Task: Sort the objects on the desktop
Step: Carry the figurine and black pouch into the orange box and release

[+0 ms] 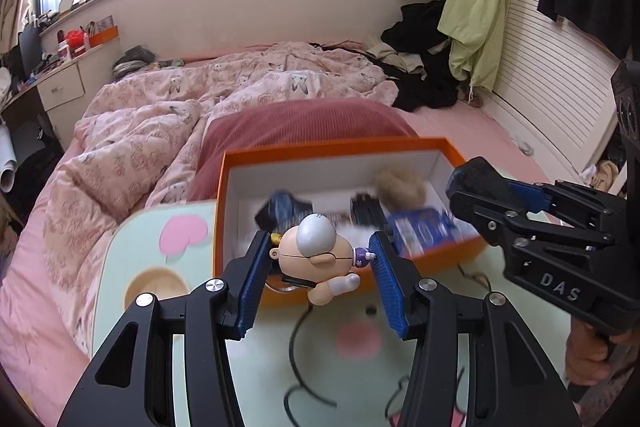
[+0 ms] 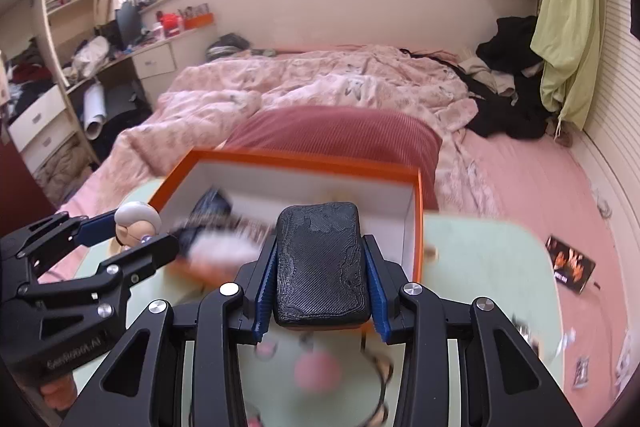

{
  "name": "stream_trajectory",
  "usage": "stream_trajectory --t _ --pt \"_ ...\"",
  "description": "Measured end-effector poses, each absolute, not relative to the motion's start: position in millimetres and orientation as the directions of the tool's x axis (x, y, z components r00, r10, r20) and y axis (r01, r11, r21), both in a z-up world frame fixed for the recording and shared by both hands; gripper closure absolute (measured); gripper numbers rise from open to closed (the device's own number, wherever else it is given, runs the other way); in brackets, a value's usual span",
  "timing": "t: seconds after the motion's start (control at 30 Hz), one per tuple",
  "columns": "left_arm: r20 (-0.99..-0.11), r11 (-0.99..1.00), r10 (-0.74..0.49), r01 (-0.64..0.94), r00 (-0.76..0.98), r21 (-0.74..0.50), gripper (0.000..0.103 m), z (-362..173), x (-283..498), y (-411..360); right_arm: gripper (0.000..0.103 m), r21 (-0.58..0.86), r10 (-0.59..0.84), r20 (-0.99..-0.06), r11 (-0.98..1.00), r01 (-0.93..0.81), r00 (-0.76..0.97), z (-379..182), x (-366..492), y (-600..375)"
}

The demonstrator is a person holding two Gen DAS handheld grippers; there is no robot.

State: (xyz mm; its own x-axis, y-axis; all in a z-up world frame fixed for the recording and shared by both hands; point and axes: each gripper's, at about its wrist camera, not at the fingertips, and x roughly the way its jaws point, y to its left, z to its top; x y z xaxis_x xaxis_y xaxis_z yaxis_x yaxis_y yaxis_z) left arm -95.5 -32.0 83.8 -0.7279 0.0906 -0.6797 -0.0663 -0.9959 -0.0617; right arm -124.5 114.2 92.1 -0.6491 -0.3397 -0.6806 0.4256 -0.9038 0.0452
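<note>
"DAS"-marked right gripper [image 1: 476,183] clamps black block [image 2: 320,263].

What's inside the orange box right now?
In the orange box: a tan fluffy ball in the far corner, a dark blue bundle, a black item and a blue packet. The figurine in the left claw covers the near floor.

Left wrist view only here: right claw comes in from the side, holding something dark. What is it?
Observer: A black ridged block, rounded corners, clamped between the right claw pads.
Operator: Anything on the bed right of the table?
Observer: Yes, a dark printed card on the pink sheet.
Operator: Left claw from that side?
Observer: The left claw holds the grey-capped figurine beside the orange box.
</note>
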Motion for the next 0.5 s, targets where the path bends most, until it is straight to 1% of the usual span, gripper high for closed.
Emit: stream_trajectory --t 0.07,0.17,0.2,0.23,0.27,0.3,0.33,0.43,0.5 --pt "-0.692 -0.997 0.07 -0.041 -0.719 -0.058 0.051 85 -118 -36 0.064 0.029 -0.314 -0.696 -0.911 0.412 -0.646 94 -145 106" --pt "-0.747 -0.998 0.042 0.005 -0.663 -0.06 0.05 76 -150 -44 0.063 0.085 -0.326 -0.726 -0.917 0.391 -0.606 93 -167 107" --pt "-0.766 -0.997 0.044 0.017 -0.642 -0.072 0.049 73 -155 -47 0.058 0.102 -0.334 -0.732 -0.915 0.39 -0.594 93 -171 109" --pt "-0.778 -0.995 0.06 0.022 -0.626 -0.094 0.044 70 -158 -48 0.054 0.103 -0.335 -0.736 -0.914 0.392 -0.588 94 -173 110" --pt "-0.783 -0.992 0.091 0.012 -0.615 -0.126 0.035 70 -158 -50 0.045 0.089 -0.327 -0.735 -0.915 0.392 -0.594 95 -172 112" --pt "-0.782 -0.991 0.105 0.002 -0.614 -0.135 0.031 70 -156 -50 0.041 0.068 -0.312 -0.728 -0.919 0.389 -0.61 97 -170 113" --pt "-0.779 -0.992 0.104 -0.004 -0.618 -0.129 0.027 71 -153 -50 0.041 0.044 -0.296 -0.721 -0.922 0.386 -0.627 98 -167 113" --pt "-0.768 -0.996 0.07 0.002 -0.636 -0.092 0.027 74 -142 -49 0.041 0.004 -0.268 -0.713 -0.926 0.378 -0.648 98 -160 115" --pt "-0.758 -0.993 0.089 0.005 -0.646 -0.121 0.027 76 -134 -51 0.041 0.016 -0.276 -0.705 -0.927 0.374 -0.653 98 -155 119"
